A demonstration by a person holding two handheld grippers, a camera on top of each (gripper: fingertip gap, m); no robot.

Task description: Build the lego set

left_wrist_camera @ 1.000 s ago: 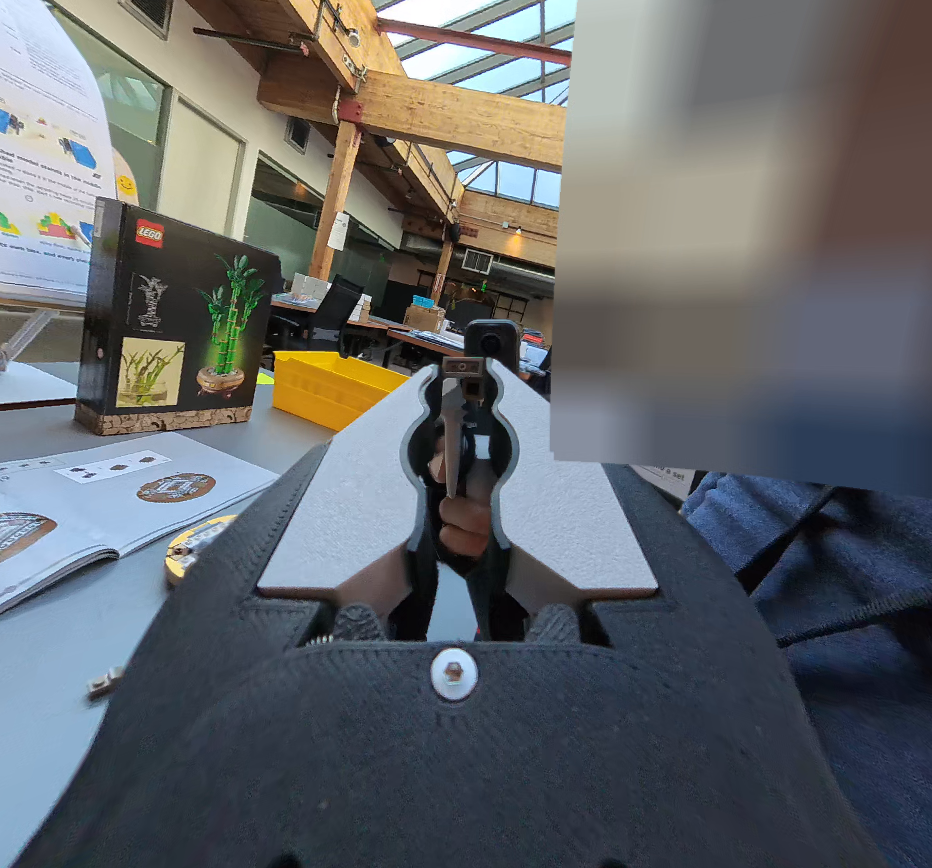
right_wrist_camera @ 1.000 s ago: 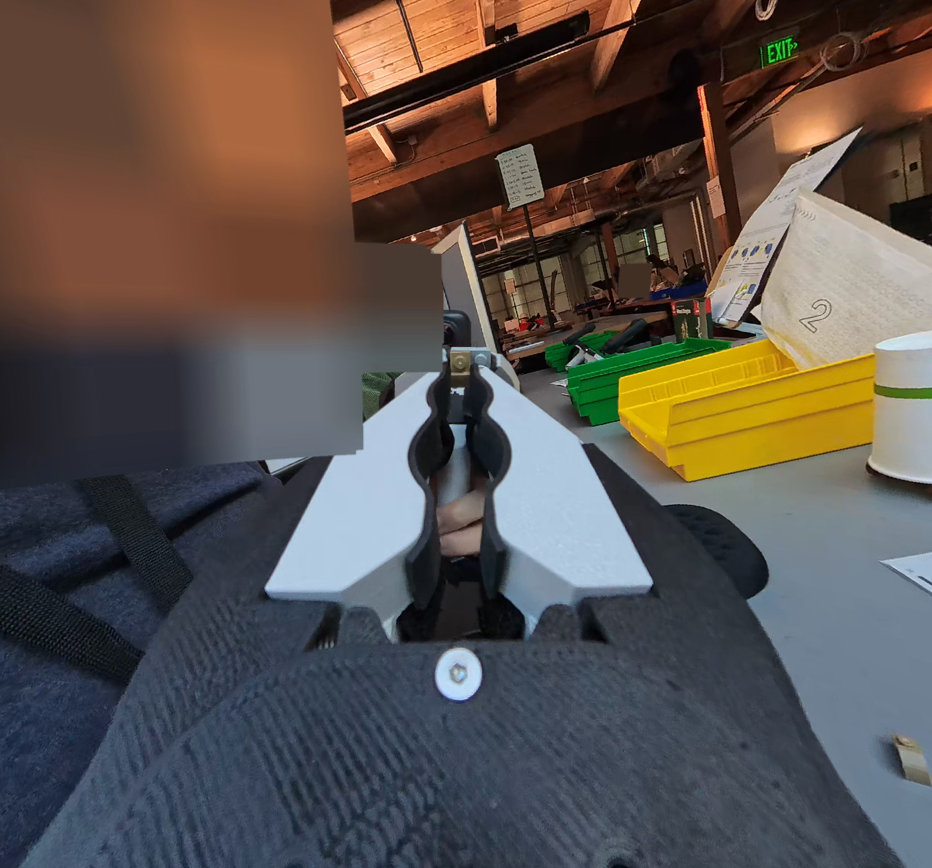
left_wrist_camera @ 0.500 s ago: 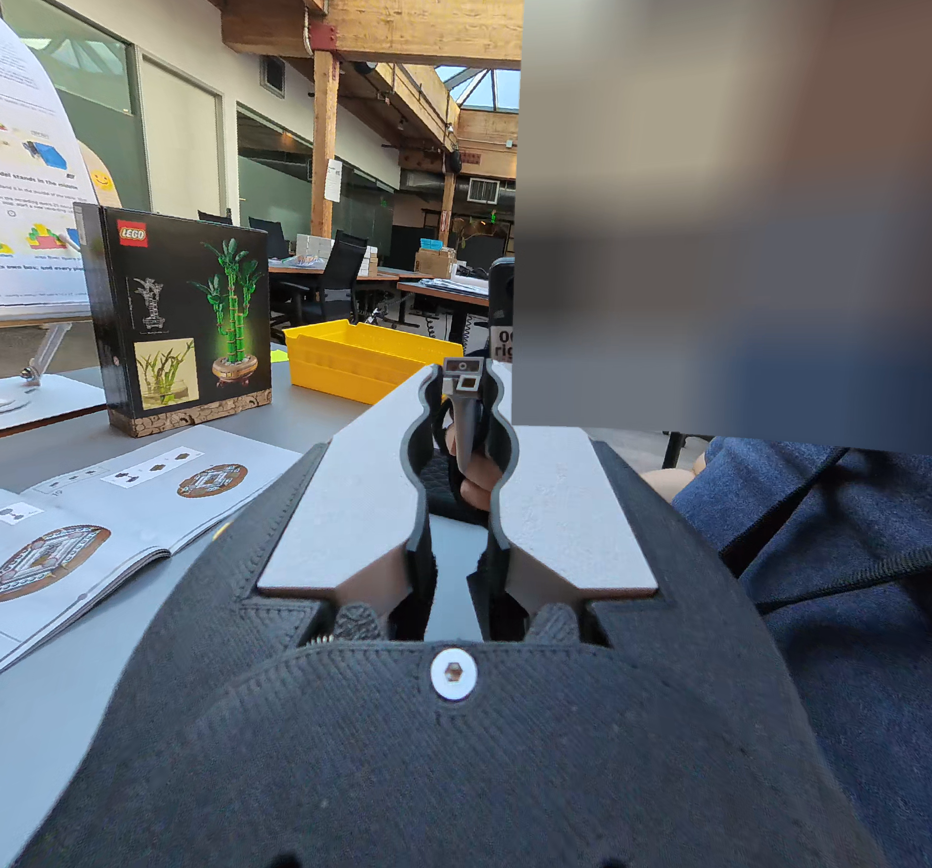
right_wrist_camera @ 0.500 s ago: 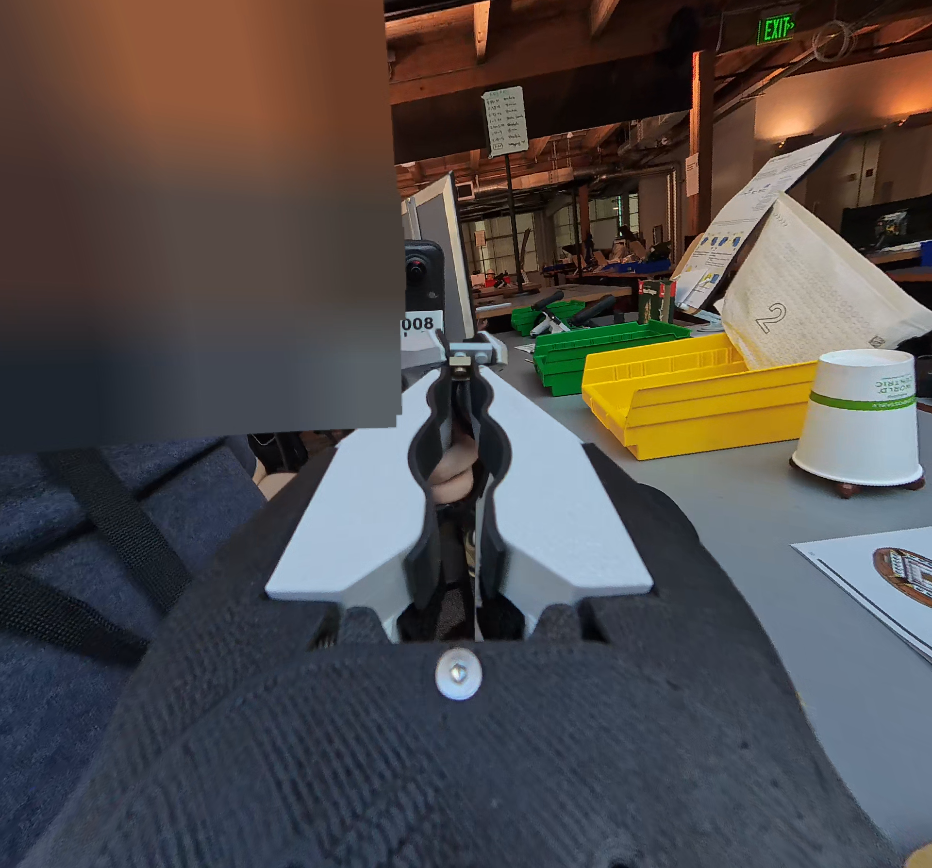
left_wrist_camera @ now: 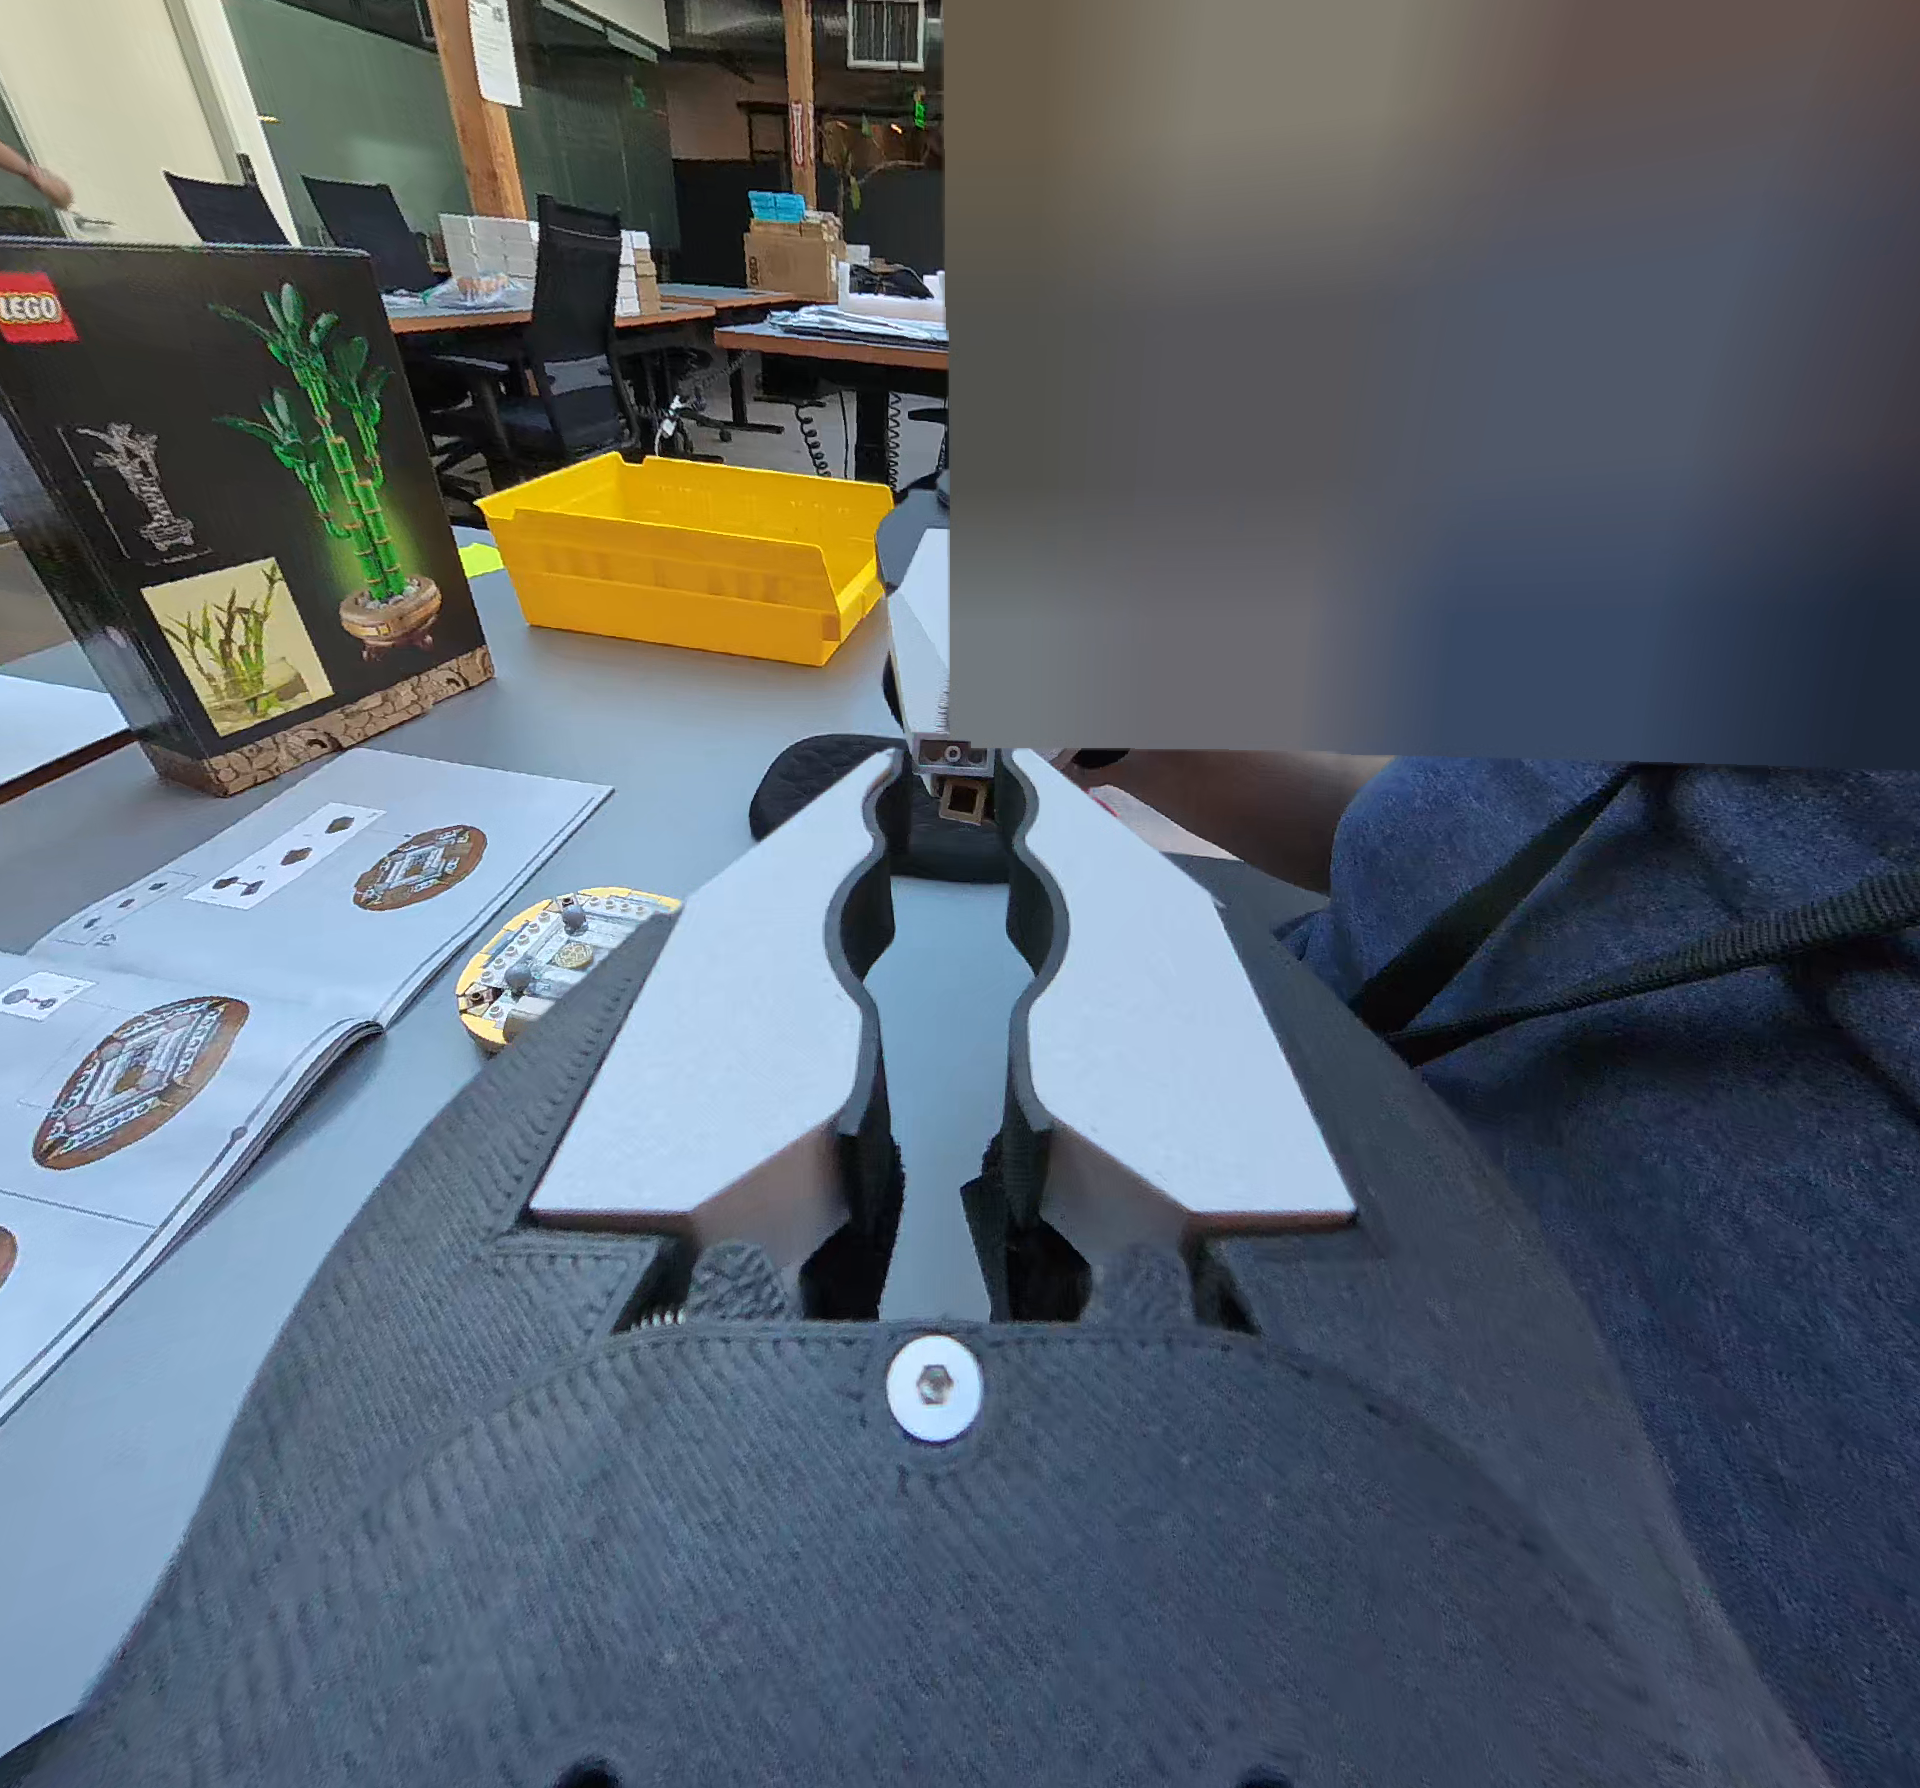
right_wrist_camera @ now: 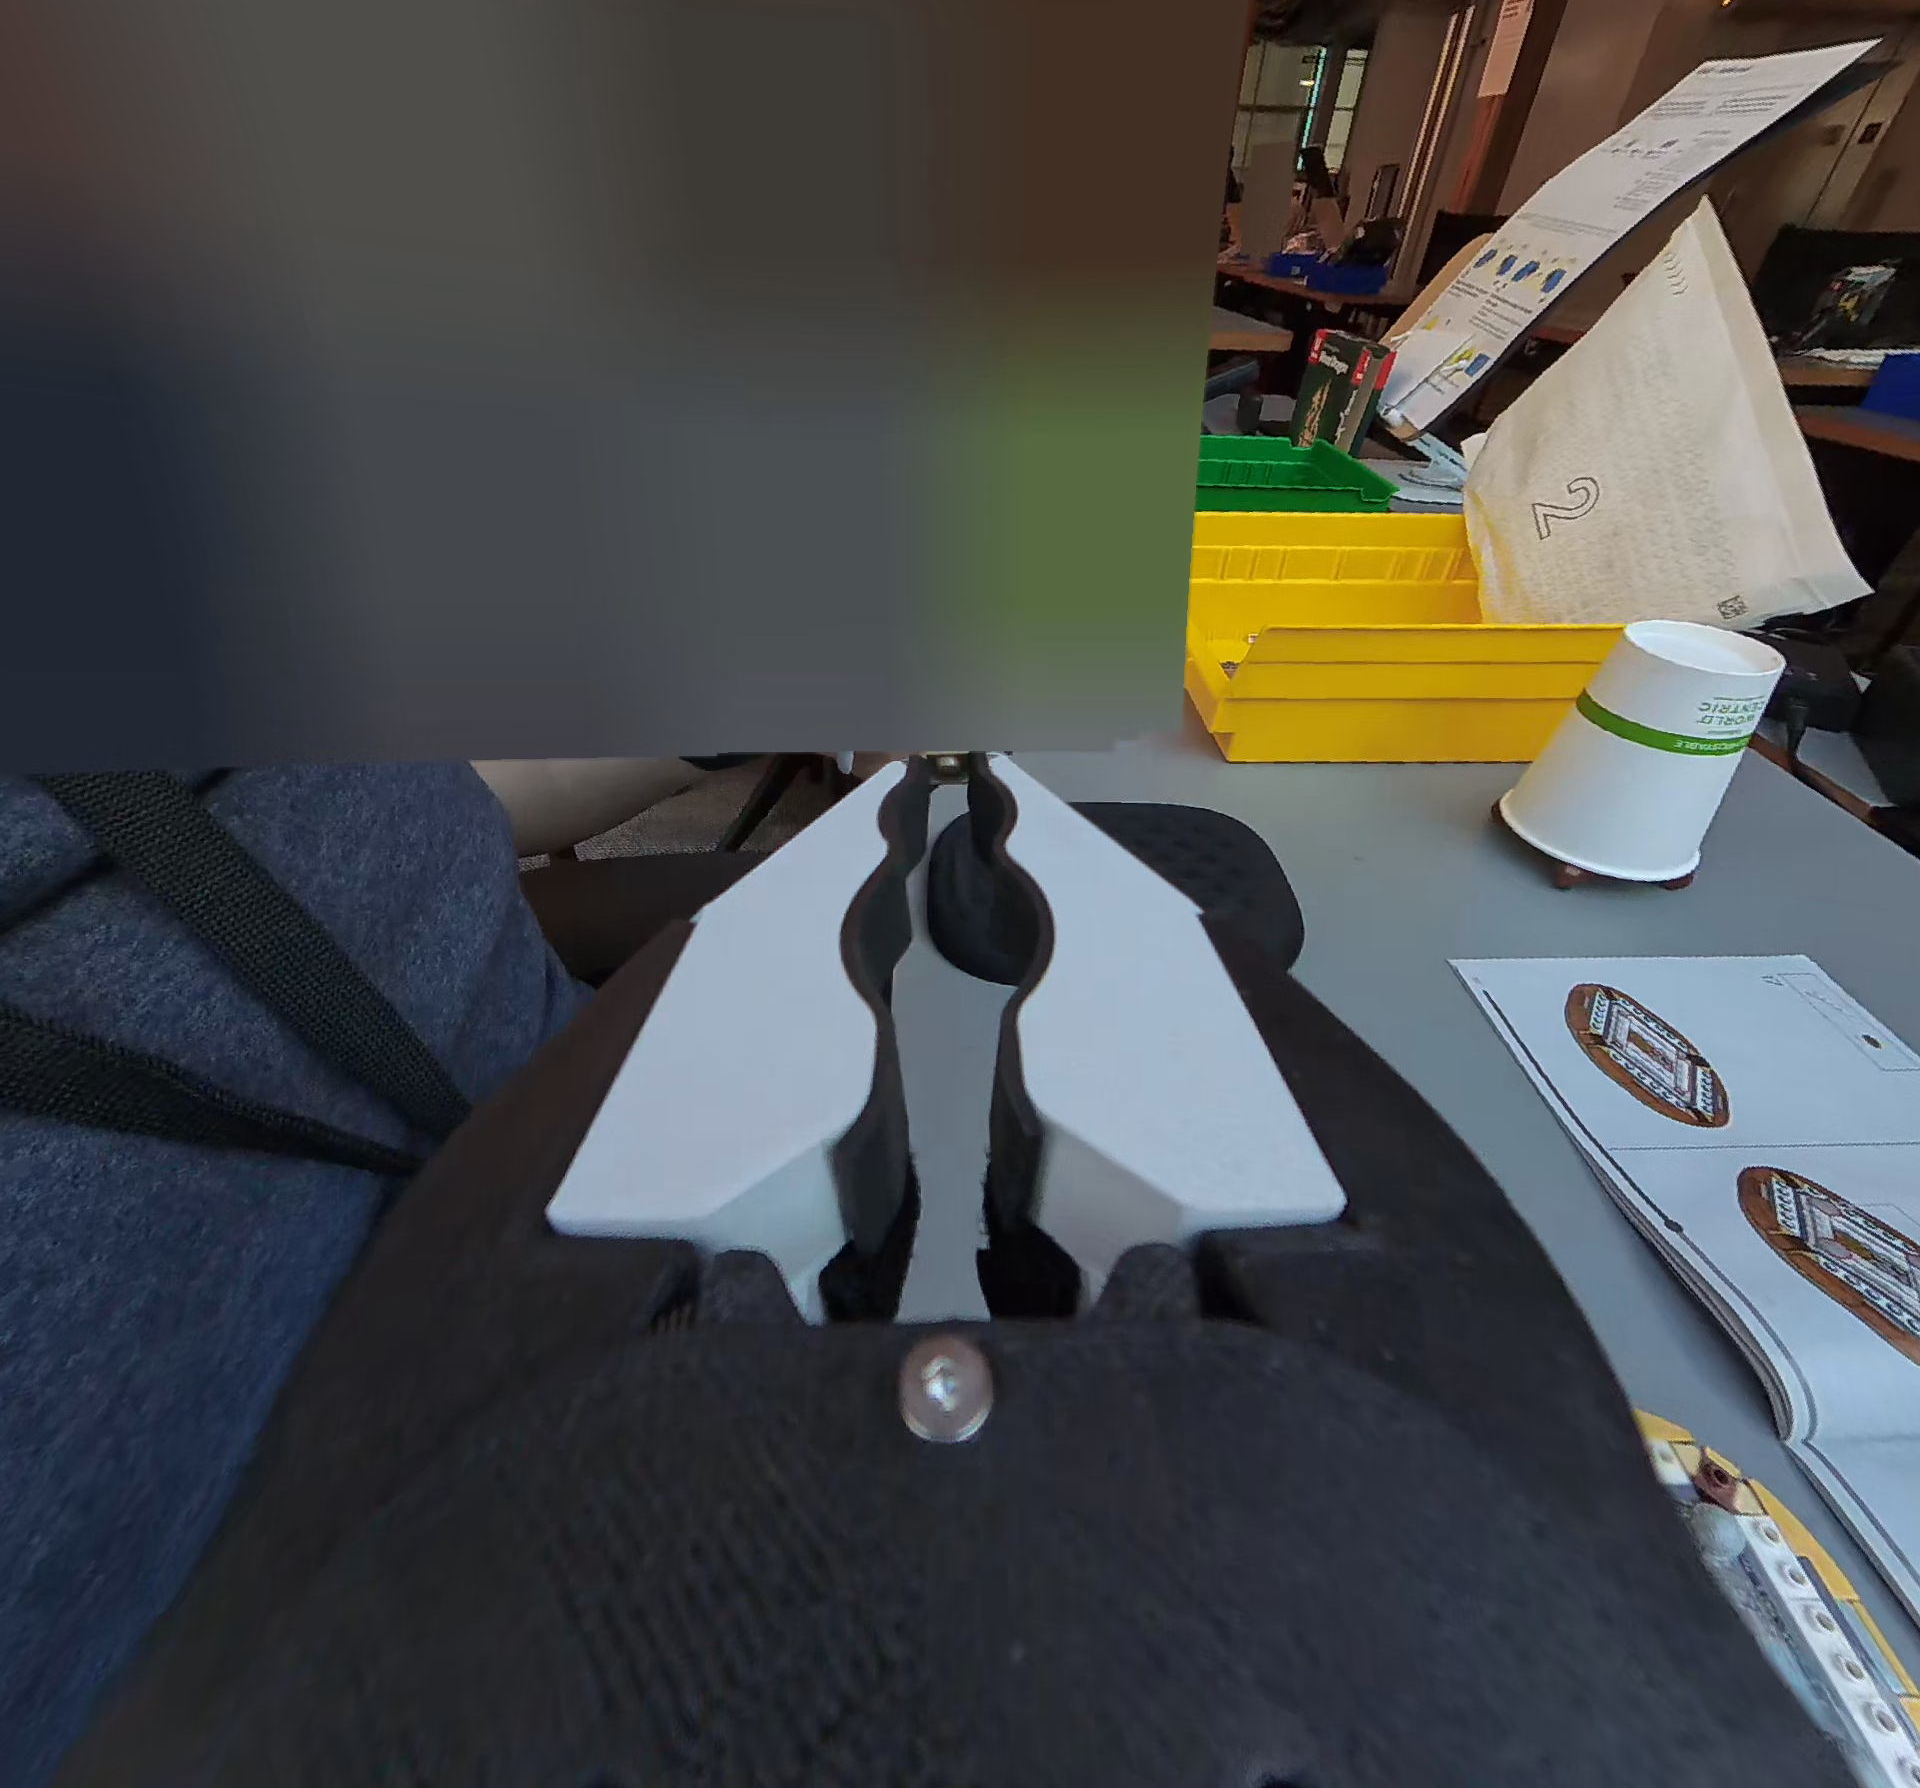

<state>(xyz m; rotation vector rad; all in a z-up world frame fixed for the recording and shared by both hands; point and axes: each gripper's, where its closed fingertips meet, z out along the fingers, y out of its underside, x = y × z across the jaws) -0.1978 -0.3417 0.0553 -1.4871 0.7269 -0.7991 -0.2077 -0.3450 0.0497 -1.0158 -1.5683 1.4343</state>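
My left gripper [left_wrist_camera: 952, 782] is shut on a small tan brick [left_wrist_camera: 961, 805] at its fingertips, held above the grey table [left_wrist_camera: 665, 730]. My right gripper [right_wrist_camera: 945, 766] faces it tip to tip and is shut on a small grey piece [left_wrist_camera: 951, 753], which touches the tan brick. In the right wrist view the pieces [right_wrist_camera: 945, 762] barely show between the tips. The round, yellow-rimmed lego base [left_wrist_camera: 561, 959] lies on the table left of my left gripper; it also shows in the right wrist view [right_wrist_camera: 1787, 1613]. The open instruction booklet [left_wrist_camera: 312, 907] lies beside it.
The lego box [left_wrist_camera: 229, 491] stands at the back left, with a yellow bin [left_wrist_camera: 686, 554] next to it. In the right wrist view are a yellow bin [right_wrist_camera: 1371, 668], a green bin [right_wrist_camera: 1288, 481], an upturned paper cup [right_wrist_camera: 1631, 772] and a numbered paper bag [right_wrist_camera: 1642, 491]. A person's blue sweater [left_wrist_camera: 1662, 1115] is close by.
Both grippers have tilted down toward the table while staying tip to tip. The pieces stay held between them. The round base has come into the right wrist view.
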